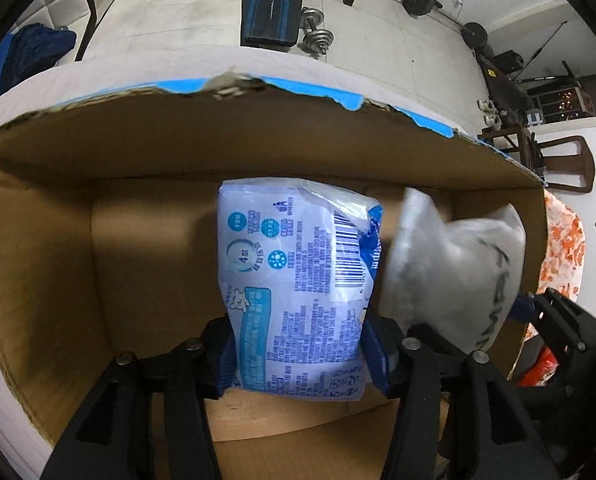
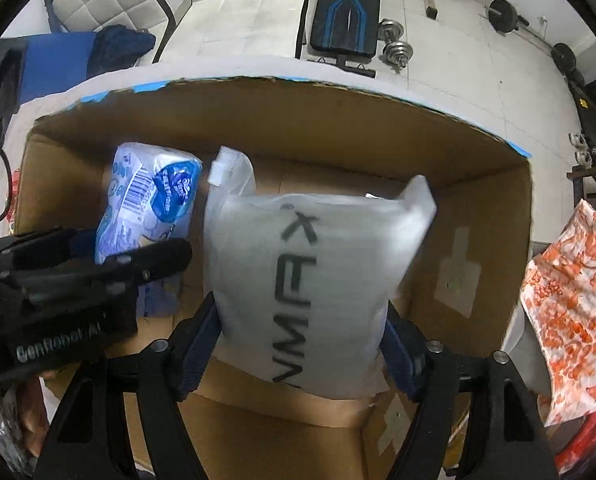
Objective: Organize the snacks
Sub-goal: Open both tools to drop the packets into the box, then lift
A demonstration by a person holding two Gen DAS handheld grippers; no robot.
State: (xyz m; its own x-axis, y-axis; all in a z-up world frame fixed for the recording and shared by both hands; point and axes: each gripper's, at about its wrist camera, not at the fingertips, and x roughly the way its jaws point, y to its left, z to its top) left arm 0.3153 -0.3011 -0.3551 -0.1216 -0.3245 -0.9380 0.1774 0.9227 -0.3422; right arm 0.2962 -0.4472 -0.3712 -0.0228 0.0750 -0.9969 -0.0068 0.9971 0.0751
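Note:
An open cardboard box (image 1: 138, 140) fills both views, and both grippers reach down into it. My left gripper (image 1: 298, 344) has a blue-and-white printed snack packet (image 1: 298, 272) between its blue pads, which rest against the packet's sides; the far end of the packet is near the box floor. My right gripper (image 2: 300, 344) holds a larger white bag with black lettering (image 2: 298, 280), its pads against both sides and the bag's top blurred. In the right wrist view the left gripper (image 2: 98, 272) and its packet (image 2: 150, 208) sit left of the white bag, inside the same box (image 2: 298, 120).
An orange-and-white patterned bag (image 2: 570, 300) lies outside the box on the right. The box's far rim (image 1: 258, 84) carries torn blue tape. Beyond the table's edge are a weight bench (image 2: 346, 8), dumbbells (image 2: 394, 48) and a chair (image 1: 566, 164).

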